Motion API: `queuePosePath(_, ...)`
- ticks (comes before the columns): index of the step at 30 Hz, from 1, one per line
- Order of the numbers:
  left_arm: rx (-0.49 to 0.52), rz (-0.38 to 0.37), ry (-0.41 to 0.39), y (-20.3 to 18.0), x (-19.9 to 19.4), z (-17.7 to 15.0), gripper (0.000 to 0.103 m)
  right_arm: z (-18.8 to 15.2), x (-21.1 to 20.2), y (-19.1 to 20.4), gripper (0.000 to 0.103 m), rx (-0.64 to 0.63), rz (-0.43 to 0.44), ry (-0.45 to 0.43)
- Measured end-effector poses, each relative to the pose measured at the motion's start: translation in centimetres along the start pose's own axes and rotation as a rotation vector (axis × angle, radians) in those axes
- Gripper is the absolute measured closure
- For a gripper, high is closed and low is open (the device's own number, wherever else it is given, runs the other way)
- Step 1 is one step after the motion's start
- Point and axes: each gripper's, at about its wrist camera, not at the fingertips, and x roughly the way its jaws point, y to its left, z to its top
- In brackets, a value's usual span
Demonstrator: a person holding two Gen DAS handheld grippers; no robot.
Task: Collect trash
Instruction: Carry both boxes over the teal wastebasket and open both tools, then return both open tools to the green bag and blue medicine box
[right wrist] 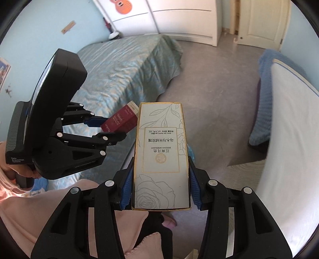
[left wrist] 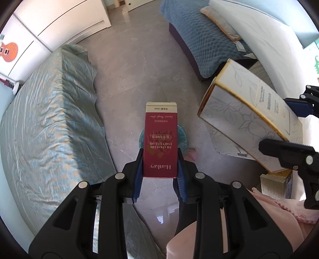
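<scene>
A bed with a teal patterned cover [left wrist: 51, 119] takes up the left of the left wrist view, with grey floor [left wrist: 139, 65] running beside it. A second bed with a blue quilted blanket [left wrist: 201, 43] stands across the floor, and a white mattress [right wrist: 289, 129] fills the right of the right wrist view. White wardrobe doors [right wrist: 179, 18] line the far wall.

The right gripper [right wrist: 161, 191] is clamped on a pale grey perfume box [right wrist: 161, 155] with gold edging and rose line drawings; both blue pads press its long sides, and the box stands out along the fingers above the floor. The left gripper [left wrist: 160, 175] is clamped on a smaller dark red carton [left wrist: 161, 143] marked "Hankey", held by its lower end, pointing down over the floor. Directly behind the carton a teal round object [left wrist: 182, 137] sits on the floor, mostly hidden. The two boxes are apart, side by side.
</scene>
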Motion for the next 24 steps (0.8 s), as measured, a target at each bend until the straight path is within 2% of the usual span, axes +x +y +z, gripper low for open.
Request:
queuePosePath(6,-0.034,-0.008,0.020,1.4,0.8,-0.1,0.074,0.9,1.1,1.0,0.052,-0.035,0.024,0.039)
queuePosePath(7,-0.037,-0.008,0.024,1.6,0.9,-0.1,0.060,1.3,1.4,0.8,0.051,-0.033,0.032,0.043)
queuePosePath(8,-0.049,0.001,0.024,1.9,1.0,-0.1,0.049,1.5,1.5,0.7,0.046,-0.033,0.049,0.046)
queuePosePath(9,-0.056,0.009,0.020,2.1,0.9,-0.2,0.032,1.6,1.4,0.7,0.038,-0.034,0.045,0.040)
queuePosePath(10,-0.061,0.017,0.018,2.3,0.9,-0.2,0.026,1.8,1.3,0.5,0.036,-0.035,0.036,0.035)
queuePosePath(15,-0.077,0.014,0.035,3.3,1.5,-0.3,0.020,2.6,1.3,-0.6,0.036,0.001,0.023,0.031)
queuePosePath(24,-0.033,0.008,0.029,2.2,1.6,0.8,0.019,1.7,-0.1,-2.9,0.036,0.088,-0.020,-0.004)
